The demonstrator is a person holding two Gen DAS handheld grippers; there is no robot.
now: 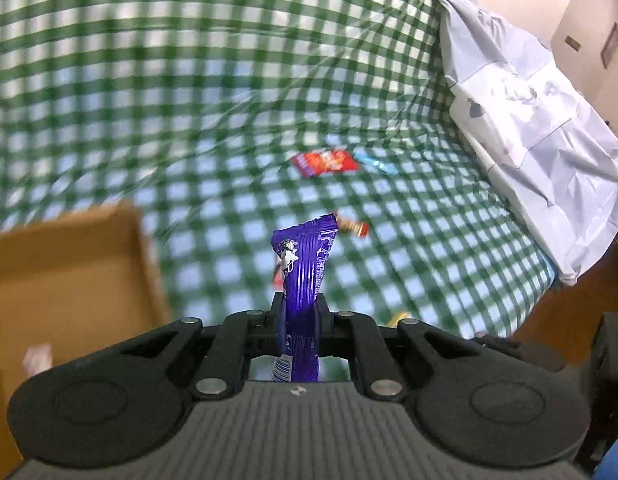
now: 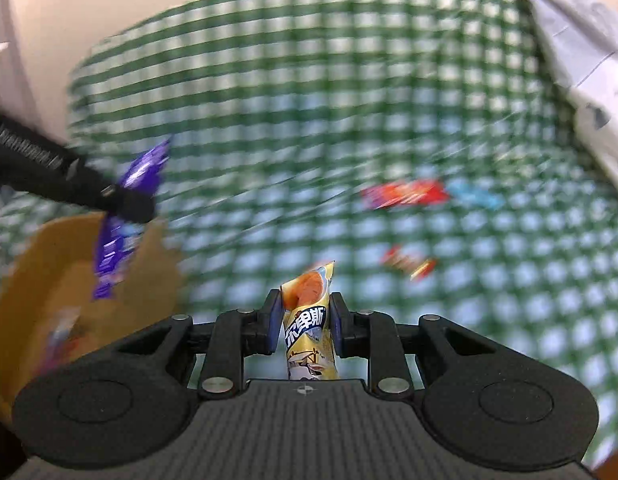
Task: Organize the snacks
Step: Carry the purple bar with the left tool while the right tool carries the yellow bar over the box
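Left wrist view: the left gripper [image 1: 299,312] pinched a purple snack packet [image 1: 303,258] between its jaws, the wrapper standing upright with its top end free above the green-and-white checked tablecloth [image 1: 189,80]. An open cardboard box [image 1: 69,264] sat at lower left, a pale wrapper [image 1: 37,358] lying inside it near the gripper body. Farther out on the cloth lay a red packet [image 1: 325,163] with a blue wrapper [image 1: 375,163] touching its right end, and nearer in, just past the purple packet's tip, a small red-and-orange candy [image 1: 353,227]. A yellow item [image 1: 399,317] peeked out behind the right linkage, too hidden to identify. A white plastic sheet [image 1: 529,120] draped the cloth's right edge.

Right wrist view: the right gripper [image 2: 305,316] clamped a yellow snack packet [image 2: 309,320] printed with an orange picture, held upright above the checked tablecloth [image 2: 309,80]. At left, the left gripper [image 2: 129,200] held the purple snack packet [image 2: 117,236] over the cardboard box [image 2: 49,280]; blurred wrappers [image 2: 59,340] lay inside. The red packet [image 2: 405,193], blue wrapper [image 2: 473,196] and small red-and-orange candy [image 2: 409,265] rested on the cloth at right, all motion-blurred.
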